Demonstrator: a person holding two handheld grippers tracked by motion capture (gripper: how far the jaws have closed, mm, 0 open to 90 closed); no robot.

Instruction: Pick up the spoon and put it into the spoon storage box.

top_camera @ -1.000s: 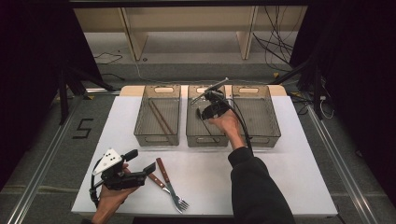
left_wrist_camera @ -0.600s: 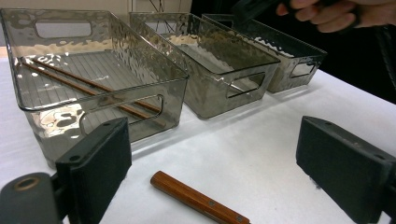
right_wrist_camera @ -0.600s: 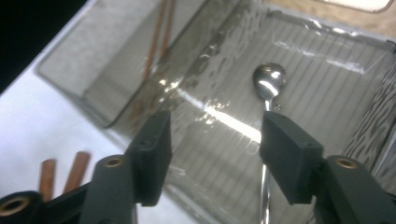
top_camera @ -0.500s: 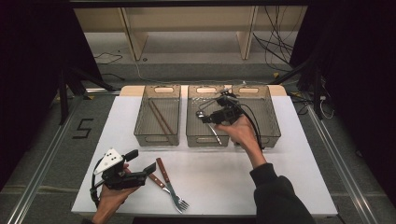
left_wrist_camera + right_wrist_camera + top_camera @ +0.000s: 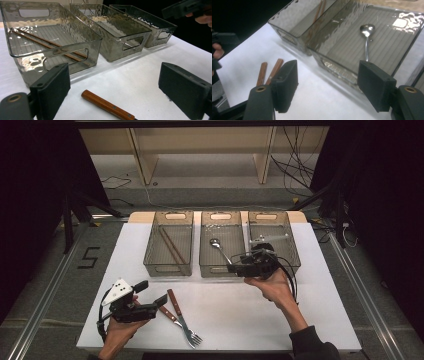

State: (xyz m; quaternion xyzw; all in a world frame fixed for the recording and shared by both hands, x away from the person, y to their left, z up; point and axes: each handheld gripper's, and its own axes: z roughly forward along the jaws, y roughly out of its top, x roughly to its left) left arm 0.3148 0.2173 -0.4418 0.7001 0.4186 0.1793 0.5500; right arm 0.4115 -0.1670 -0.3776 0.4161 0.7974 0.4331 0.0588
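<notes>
Left tool (image 5: 161,301) jaws apart, empty; fork (image 5: 181,319) lies just right of it, handle toward the tips, nearer than right tool (image 5: 235,269), also apart.

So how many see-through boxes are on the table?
3, in a row at the table's far side: the left box holds chopsticks, the middle box holds a spoon, and the right box sits beyond the right gripper.

One readable mark: a dark digit "5" (image 5: 89,258) on the grey floor (image 5: 55,270), left of the white table, middle left of the high view.
</notes>
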